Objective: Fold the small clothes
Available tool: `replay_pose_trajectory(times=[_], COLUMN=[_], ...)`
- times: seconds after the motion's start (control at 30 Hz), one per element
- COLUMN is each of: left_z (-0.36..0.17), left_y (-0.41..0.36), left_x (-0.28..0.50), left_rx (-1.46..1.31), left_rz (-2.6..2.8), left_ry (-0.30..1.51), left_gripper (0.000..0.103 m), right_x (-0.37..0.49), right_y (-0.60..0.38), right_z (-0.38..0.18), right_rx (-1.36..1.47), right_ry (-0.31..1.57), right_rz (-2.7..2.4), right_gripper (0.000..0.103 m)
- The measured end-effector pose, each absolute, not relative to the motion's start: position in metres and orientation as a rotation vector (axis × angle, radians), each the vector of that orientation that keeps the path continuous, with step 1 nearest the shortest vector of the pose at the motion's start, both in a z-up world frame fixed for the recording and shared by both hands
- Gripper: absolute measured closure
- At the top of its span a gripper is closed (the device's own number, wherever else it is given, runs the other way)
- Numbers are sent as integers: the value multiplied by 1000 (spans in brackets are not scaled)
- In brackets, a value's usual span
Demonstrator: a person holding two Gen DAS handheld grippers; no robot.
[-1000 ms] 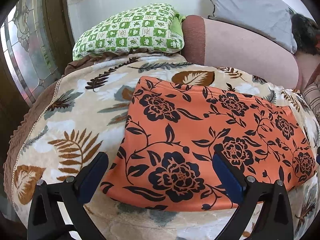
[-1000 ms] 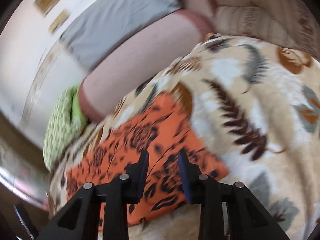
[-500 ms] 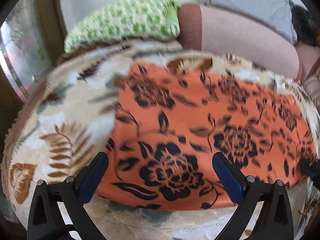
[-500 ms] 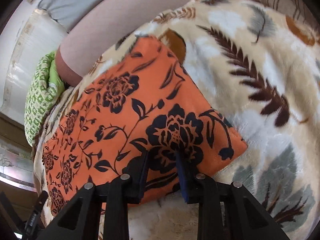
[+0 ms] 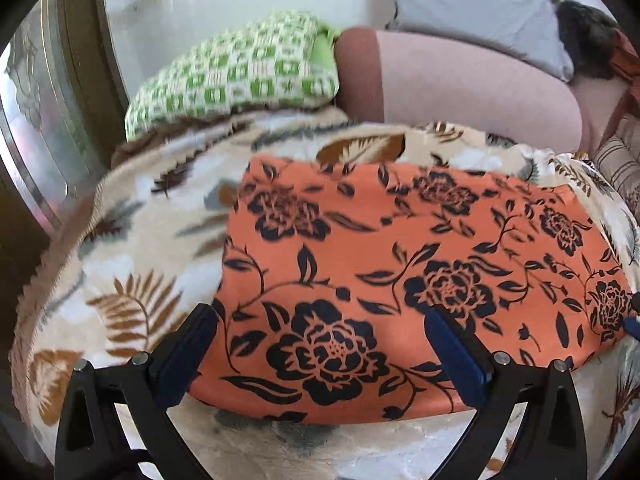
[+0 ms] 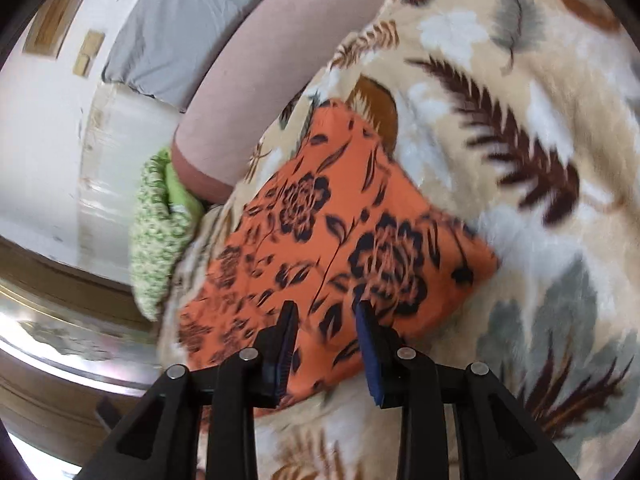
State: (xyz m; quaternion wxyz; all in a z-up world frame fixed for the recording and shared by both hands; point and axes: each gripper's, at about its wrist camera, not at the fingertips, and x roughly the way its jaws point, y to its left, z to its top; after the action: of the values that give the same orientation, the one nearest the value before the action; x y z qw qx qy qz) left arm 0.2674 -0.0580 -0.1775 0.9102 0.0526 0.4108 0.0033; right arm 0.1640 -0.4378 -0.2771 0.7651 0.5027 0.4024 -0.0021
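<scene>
My leaf-print blanket (image 5: 132,280) covers the bed, and the folded orange floral garment (image 5: 400,272) lies flat on it, its near edge just ahead of both my tools. My left gripper (image 5: 320,344) tilts down over that near edge, jaws spread wide, gripping nothing. My right gripper (image 6: 326,320) angles down at the garment's near edge; its jaws have just been opening, partly apart, with the cloth beneath them and nothing pinched.

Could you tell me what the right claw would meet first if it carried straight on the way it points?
Probably the orange floral cloth lying just ahead of the right claw; depth is uncertain.
</scene>
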Motion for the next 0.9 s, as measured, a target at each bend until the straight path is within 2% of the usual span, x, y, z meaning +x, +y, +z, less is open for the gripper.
replay_pose_trajectory(times=[0.03,0.07,0.37,0.57,0.7,0.77,0.8,0.9], left_z=[-177,-177,-182,-200,-206,-204,-203,-201], left_y=[-58,-58,-47,-45,-35,-28,-25,-13], left_x=[267,266,269,278,282,283,283,283], left_rx=[107,102,58,70,48,39,33,11], left_rz=[-2,-10,3,17,42,54,61,80], left_ry=[846,854,900,985,1010,1001,999,997], left_gripper=[0,0,0,0,0,0,0,0], right_x=[162,160,150,167,183,189,190,192], right_y=[-437,-437,-452,-462,-465,-465,-465,-460], right_z=[-279,-281,-311,-318,-329,-328,-328,-328], right_rx=[1116,1140,1287,1297,1303,1287,1269,1248], right_ry=[878,873,910,816,784,756,756,737], right_rz=[-11,-21,-135,-183,-189,-193,-207,-247], right_gripper=[42,39,39,39,46,56,73,79])
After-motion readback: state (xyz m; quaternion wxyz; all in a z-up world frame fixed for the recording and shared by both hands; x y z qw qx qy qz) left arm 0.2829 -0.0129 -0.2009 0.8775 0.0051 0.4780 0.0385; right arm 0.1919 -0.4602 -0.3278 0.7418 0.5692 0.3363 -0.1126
